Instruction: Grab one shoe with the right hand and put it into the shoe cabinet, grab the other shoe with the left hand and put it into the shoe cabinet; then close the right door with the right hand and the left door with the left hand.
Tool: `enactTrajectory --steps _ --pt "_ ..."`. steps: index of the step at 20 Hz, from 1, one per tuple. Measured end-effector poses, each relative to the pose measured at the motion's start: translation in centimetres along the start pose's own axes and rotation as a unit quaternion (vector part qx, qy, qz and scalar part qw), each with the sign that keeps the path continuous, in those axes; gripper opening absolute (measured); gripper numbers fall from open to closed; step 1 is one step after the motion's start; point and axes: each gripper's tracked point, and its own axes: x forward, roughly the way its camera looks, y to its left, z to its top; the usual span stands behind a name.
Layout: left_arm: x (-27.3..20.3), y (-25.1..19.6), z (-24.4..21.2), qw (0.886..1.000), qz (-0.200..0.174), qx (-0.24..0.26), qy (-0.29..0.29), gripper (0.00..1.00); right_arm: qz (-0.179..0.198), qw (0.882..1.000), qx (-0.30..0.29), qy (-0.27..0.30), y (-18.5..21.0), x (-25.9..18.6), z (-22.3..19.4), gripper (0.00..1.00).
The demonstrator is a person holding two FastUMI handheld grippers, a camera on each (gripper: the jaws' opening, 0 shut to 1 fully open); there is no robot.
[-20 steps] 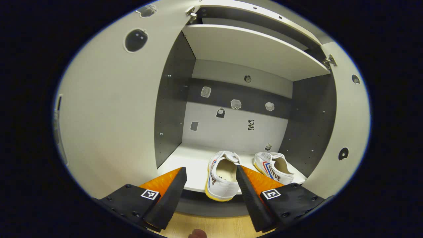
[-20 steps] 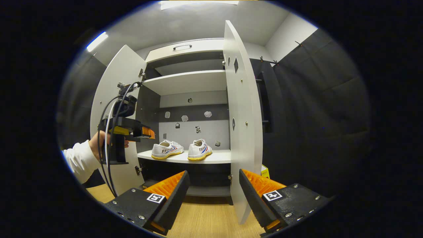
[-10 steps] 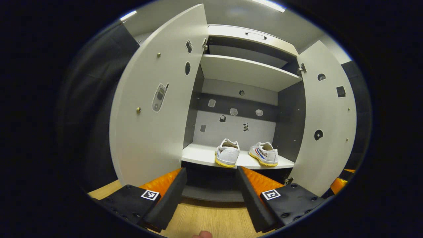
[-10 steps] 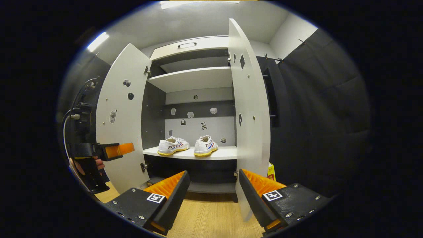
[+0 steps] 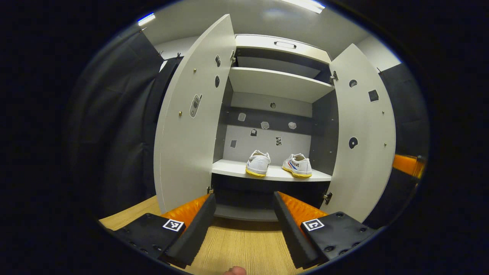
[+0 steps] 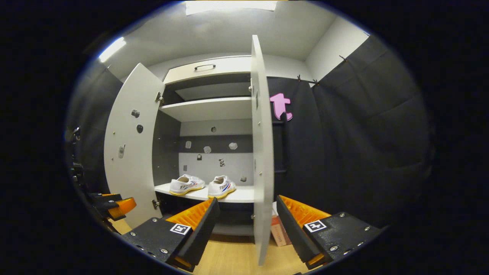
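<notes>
Two white shoes with yellow soles stand side by side on the cabinet's lower shelf: the left shoe (image 5: 258, 163) (image 6: 186, 184) and the right shoe (image 5: 298, 165) (image 6: 221, 186). Both cabinet doors stand wide open, the left door (image 5: 191, 114) (image 6: 128, 149) and the right door (image 5: 363, 133) (image 6: 261, 152). My left gripper (image 5: 242, 225) is open and empty, well back from the cabinet above the floor. My right gripper (image 6: 246, 225) is open and empty too, with the right door's edge between its fingers' line of sight. The left gripper (image 6: 114, 204) also shows at the left of the right gripper view.
The cabinet has an upper shelf (image 5: 277, 82) and a top drawer with a handle (image 5: 284, 44). Wooden floor (image 5: 244, 248) lies in front. A small box (image 6: 279, 231) sits on the floor behind the right door. Black cloth walls flank the cabinet.
My left gripper has pulled back out of the cabinet, leaving the left shoe on the shelf. My right gripper has shifted right, so the right door now shows edge-on.
</notes>
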Motion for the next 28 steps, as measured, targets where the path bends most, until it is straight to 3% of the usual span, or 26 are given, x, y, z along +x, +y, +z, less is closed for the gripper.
enactTrajectory --steps 4,7,12,16,17,18,20,21,23,28 --pt "-0.4 -1.0 0.5 1.0 -0.014 0.015 -0.011 0.96 -0.042 0.999 0.019 -0.024 -6.8 2.6 5.8 0.92" --pt "-0.6 -1.4 0.7 1.0 -0.02 0.016 -0.014 0.97 -0.074 0.997 -0.002 -0.027 -10.7 5.5 7.0 0.92" --pt "-0.5 -1.1 0.5 1.0 -0.017 0.007 -0.006 0.97 -0.082 0.996 -0.028 -0.017 -12.1 8.7 6.6 0.92" --pt "-0.5 -0.4 0.7 1.0 -0.008 0.014 -0.009 0.99 -0.073 0.996 -0.033 -0.023 -11.1 8.9 6.5 0.9" --pt "-0.5 -0.3 0.6 1.0 -0.007 0.012 -0.008 0.99 -0.072 0.996 -0.036 -0.026 -10.9 8.8 6.7 0.96" --pt "-0.5 -0.2 0.5 1.0 -0.007 0.01 -0.006 0.99 -0.067 0.997 -0.034 -0.026 -10.3 8.6 6.6 0.89" --pt "-0.4 -0.1 0.5 1.0 -0.009 0.008 -0.005 0.99 -0.056 0.997 -0.034 -0.028 -9.1 8.3 6.9 0.88" --pt "-0.3 -0.2 0.6 1.0 -0.01 0.008 -0.006 0.99 -0.051 0.998 -0.036 -0.028 -8.5 8.2 6.9 0.95" --pt "-0.2 -0.4 0.8 1.0 -0.016 0.009 -0.008 0.97 -0.038 0.999 -0.03 -0.024 -7.2 8.1 6.8 0.88" --pt "-0.3 -1.0 0.4 1.0 -0.026 0.012 -0.005 0.99 0.008 1.0 -0.018 -0.019 -2.8 8.3 6.5 0.88"
